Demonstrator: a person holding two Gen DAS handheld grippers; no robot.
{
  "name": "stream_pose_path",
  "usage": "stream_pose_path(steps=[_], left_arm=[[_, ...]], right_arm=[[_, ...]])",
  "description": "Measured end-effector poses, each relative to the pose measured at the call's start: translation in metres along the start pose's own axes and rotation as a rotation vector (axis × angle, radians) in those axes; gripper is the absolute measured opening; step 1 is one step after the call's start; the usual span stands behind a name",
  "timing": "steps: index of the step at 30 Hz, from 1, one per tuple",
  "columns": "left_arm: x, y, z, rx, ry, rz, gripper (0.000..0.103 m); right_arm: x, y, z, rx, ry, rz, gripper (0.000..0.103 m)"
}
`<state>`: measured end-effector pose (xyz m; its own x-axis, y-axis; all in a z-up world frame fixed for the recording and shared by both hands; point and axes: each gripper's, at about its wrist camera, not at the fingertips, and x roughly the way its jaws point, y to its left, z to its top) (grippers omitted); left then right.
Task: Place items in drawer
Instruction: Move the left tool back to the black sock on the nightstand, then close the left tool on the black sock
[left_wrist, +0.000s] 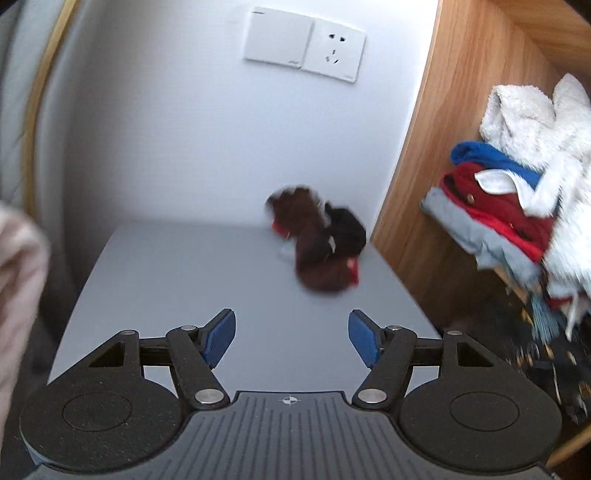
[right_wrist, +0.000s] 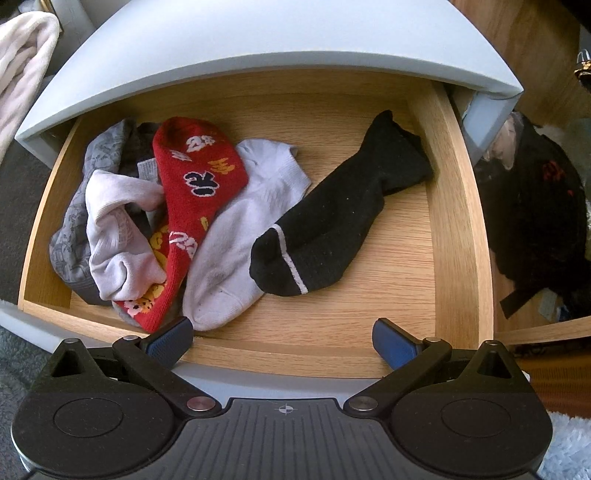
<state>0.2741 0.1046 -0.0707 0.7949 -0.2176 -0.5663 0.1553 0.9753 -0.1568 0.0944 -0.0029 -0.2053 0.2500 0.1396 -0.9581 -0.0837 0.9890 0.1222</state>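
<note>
Setting: bedroom corner, white wall with a socket plate (left_wrist: 304, 43), grey cabinet top (left_wrist: 184, 273), wooden wardrobe side beside it.
Left gripper (left_wrist: 291, 338): jaws wide, holding nothing, hovering over the cabinet top and aimed at the dark bundle (left_wrist: 319, 243).
Right gripper (right_wrist: 282, 341): jaws wide, empty, at the front edge of the open drawer (right_wrist: 461, 221).
Done: black sock (right_wrist: 332, 229), red patterned sock (right_wrist: 192, 199), white socks and a grey one lie in the drawer.
Left: the bundle on top, near the back right corner, likely goes in next.
Unclear: motion blur hides what the bundle is made of; the drawer's rear is covered by the cabinet top.
</note>
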Motion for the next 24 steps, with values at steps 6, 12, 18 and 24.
stream_pose_path(steps=[6,12,18,24], left_arm=[[0.063,-0.02,0.038,-0.023,0.016,0.014,0.07],[0.104,-0.027,0.052,-0.016,0.021,0.013,0.07],[0.157,-0.029,0.054,0.068,0.101,0.04,0.054],[0.181,-0.026,0.056,0.013,0.077,0.008,0.049]], right_arm=[[-0.002,-0.002,-0.001,0.001,0.0,-0.002,0.103],[-0.002,-0.001,-0.001,0.002,0.004,-0.014,0.103],[-0.001,0.001,0.0,0.001,0.01,-0.017,0.103],[0.0,0.001,0.0,0.0,0.015,-0.012,0.103]])
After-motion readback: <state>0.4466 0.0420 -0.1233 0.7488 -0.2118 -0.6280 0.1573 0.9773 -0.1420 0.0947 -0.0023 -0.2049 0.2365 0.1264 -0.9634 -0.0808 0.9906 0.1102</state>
